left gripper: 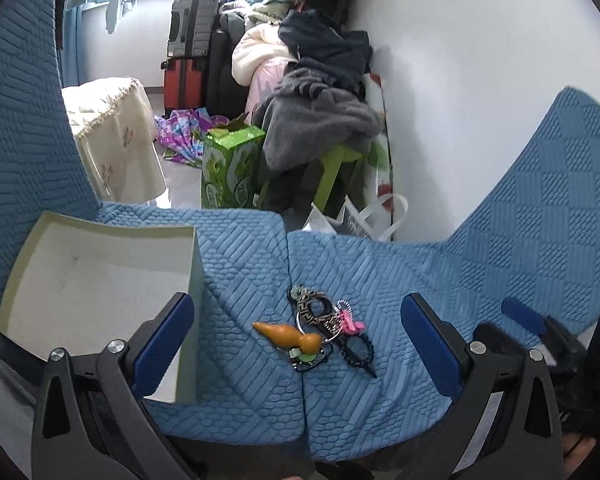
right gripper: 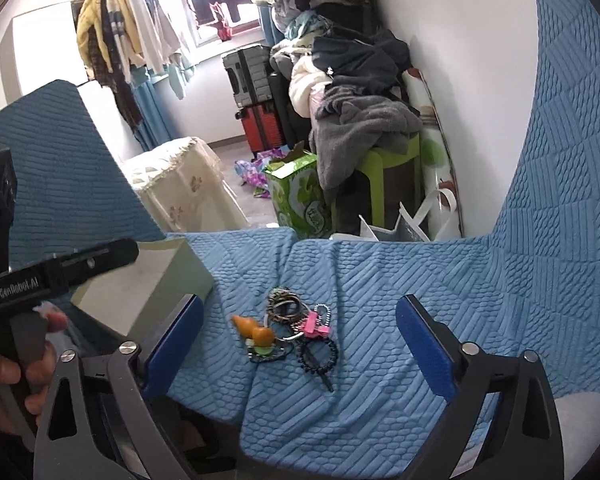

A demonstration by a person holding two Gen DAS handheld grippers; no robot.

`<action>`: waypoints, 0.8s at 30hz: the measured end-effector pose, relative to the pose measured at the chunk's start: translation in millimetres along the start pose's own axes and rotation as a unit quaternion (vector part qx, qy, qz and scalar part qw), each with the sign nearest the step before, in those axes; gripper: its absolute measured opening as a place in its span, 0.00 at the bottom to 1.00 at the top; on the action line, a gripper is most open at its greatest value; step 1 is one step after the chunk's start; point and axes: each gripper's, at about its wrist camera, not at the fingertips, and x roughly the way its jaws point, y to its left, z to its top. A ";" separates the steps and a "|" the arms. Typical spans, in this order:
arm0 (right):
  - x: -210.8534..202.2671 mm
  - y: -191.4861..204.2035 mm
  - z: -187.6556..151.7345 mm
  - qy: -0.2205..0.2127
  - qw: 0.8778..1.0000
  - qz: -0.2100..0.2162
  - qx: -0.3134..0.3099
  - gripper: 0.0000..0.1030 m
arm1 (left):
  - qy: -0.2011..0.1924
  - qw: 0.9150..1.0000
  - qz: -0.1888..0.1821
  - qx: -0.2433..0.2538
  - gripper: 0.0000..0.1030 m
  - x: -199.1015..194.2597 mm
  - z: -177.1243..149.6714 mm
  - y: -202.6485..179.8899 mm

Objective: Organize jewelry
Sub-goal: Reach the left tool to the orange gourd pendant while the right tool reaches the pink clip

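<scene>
A small heap of jewelry point(left gripper: 324, 328) lies on the blue quilted sofa seat point(left gripper: 380, 264): an orange gourd charm point(left gripper: 290, 336), a pink clip point(left gripper: 350, 322), a black beaded piece point(left gripper: 358, 350) and dark rings. My left gripper point(left gripper: 298, 330) stands open, its blue pads either side of the heap and above it. A pale open box point(left gripper: 96, 272) sits to the left, empty inside. In the right wrist view the same heap point(right gripper: 296, 332) lies between the open right gripper point(right gripper: 300, 336) fingers, with the gourd point(right gripper: 256, 330) at left and the box point(right gripper: 156, 284) beyond the left finger.
A hand holds the left gripper's handle point(right gripper: 24, 320) at the left of the right wrist view. Beyond the sofa edge stand a green carton point(left gripper: 230, 168), a green stool under piled clothes point(left gripper: 324, 120), suitcases point(left gripper: 188, 60) and a cloth-covered table point(left gripper: 116, 136). A white wall point(left gripper: 460, 80) rises at right.
</scene>
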 end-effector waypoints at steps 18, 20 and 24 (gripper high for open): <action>85.5 -40.2 -22.4 0.099 0.994 0.022 0.036 0.52 | 0.071 0.995 -0.043 -0.055 0.69 79.8 -32.2 13.3; 94.9 -38.0 -25.0 0.106 0.994 0.027 0.029 0.52 | 0.077 0.994 -0.048 -0.062 0.68 86.4 -34.3 15.6; 112.2 -28.9 -29.9 0.130 0.990 0.058 0.019 0.52 | 0.094 0.991 -0.051 -0.080 0.59 100.9 -39.1 21.9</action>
